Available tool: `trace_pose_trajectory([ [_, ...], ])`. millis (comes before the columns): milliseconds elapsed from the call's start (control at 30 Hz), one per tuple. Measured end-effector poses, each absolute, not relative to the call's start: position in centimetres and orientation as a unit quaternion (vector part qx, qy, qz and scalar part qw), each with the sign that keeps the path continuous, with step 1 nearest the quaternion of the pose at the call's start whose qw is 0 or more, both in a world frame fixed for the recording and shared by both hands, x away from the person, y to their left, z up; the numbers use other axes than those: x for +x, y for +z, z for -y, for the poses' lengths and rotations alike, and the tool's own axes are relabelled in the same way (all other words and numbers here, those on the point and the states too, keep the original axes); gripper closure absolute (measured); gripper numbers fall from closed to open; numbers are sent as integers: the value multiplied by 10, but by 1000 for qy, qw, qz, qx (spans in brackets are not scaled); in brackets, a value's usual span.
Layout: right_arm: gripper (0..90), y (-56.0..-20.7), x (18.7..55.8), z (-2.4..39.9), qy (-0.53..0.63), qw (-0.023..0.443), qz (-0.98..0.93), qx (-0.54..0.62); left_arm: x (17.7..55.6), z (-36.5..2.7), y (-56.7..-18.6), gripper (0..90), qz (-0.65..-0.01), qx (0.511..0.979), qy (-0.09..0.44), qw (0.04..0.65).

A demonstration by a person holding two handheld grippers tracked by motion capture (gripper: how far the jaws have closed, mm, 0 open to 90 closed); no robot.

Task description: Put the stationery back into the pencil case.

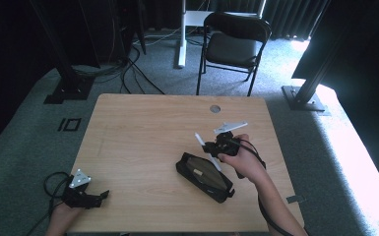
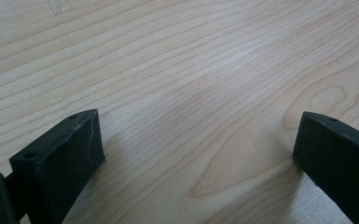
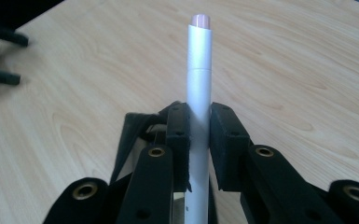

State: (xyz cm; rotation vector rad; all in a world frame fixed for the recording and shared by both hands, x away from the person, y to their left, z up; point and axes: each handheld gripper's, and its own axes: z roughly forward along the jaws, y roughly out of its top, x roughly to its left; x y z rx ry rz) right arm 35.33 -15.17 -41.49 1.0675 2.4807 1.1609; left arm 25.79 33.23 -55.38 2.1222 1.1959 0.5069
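Note:
A white pen-like stick (image 3: 199,93) with a pinkish tip is clamped between the pads of my right gripper (image 3: 199,133), which is shut on it. From above, that right gripper (image 1: 211,145) hovers over the right half of the table, the white stick (image 1: 200,139) poking up and left. Just below it lies an open black pouch (image 1: 204,177) with a tan lining. My left gripper (image 1: 98,196) rests at the table's front left corner. Its jaws stand wide apart in the left gripper view (image 2: 191,154), with bare wood between them.
The wooden table (image 1: 142,132) has a round grommet (image 1: 215,108) near its far edge. A black folding chair (image 1: 234,44) stands behind the table. Black frame posts and cables occupy the floor at the left and right.

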Motion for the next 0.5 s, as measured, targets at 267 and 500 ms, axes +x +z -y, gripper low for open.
trace_pose_trajectory([
  [267,783,-425,342,133,382,85,-858,334,258,-332,-554,20,-456,808,193,321],
  [500,783,-449,339,127,358,67,-870,332,258,-332,-554,20,-455,808,193,321],
])
